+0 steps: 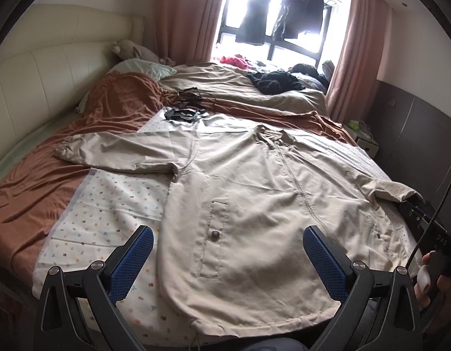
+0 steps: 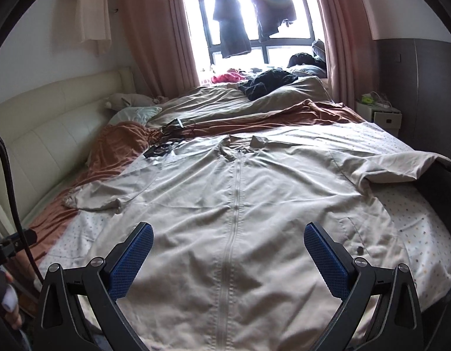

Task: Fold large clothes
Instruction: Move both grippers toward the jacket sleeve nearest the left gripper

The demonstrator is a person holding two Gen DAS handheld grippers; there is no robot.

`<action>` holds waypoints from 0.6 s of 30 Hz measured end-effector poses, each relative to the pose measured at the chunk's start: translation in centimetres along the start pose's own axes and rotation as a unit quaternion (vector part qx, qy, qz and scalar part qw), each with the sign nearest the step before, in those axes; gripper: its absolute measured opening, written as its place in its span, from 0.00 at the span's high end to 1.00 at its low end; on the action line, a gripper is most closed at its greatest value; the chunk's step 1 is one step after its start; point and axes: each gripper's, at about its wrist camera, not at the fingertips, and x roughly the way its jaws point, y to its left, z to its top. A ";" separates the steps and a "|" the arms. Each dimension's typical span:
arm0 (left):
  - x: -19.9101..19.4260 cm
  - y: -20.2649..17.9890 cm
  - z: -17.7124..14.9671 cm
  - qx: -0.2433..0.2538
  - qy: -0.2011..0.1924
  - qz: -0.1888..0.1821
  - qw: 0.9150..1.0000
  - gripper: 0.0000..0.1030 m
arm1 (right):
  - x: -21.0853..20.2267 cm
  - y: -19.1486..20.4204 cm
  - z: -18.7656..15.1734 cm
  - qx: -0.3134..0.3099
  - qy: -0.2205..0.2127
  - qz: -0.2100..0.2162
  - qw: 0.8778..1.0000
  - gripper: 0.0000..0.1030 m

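The bed (image 2: 406, 158) fills both views, and on its patterned white sheet (image 1: 108, 204) a large beige jacket (image 2: 225, 204) lies spread flat, front up, zipped closed. It takes up the near half of the bed, with a rust-coloured blanket (image 1: 108, 108) bunched to the left and beyond it.

The jacket's long axis runs near to far: the hem (image 1: 254, 321) lies at the near edge of the bed, under the grippers, and the collar (image 2: 245, 142) points to the far side, toward the window (image 2: 254, 29). The zipper (image 2: 234, 204) marks that axis down the middle. The left sleeve (image 1: 108, 152) stretches out left, its cuff resting on the blanket; the right sleeve (image 2: 401, 166) reaches right toward the bed's edge, and its cuff seems to drop out of sight there, though the fisheye rim makes that hard to confirm.

Judging by the layout, the spreading step is done and no fold has been made. The next move likely calls for each gripper to go to a sleeve or side edge and bring it in over the chest, parallel to the zipper, before folding hem toward collar.

The left gripper (image 1: 228, 260) hovers over the near left of the jacket, by the buttoned pocket (image 1: 215, 234), jaws wide apart and holding nothing. The right gripper (image 2: 228, 260) hovers over the zipper near the hem, equally wide and empty.
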 end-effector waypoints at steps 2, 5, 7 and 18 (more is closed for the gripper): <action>0.9 1.2 0.6 -0.007 0.002 0.011 1.000 0.01 | 1.8 0.9 0.5 0.004 0.008 0.005 1.000 0.00; 2.3 3.0 1.7 -0.021 0.006 0.021 1.000 0.01 | 4.4 2.1 1.2 0.011 0.023 0.011 1.000 0.00; 3.2 4.3 2.5 -0.029 0.008 0.028 0.999 0.01 | 6.0 2.9 1.7 0.017 0.030 0.022 0.999 0.00; 8.1 12.4 5.8 -0.087 0.016 0.078 0.993 0.08 | 15.9 9.0 4.1 0.025 0.074 0.069 0.995 0.00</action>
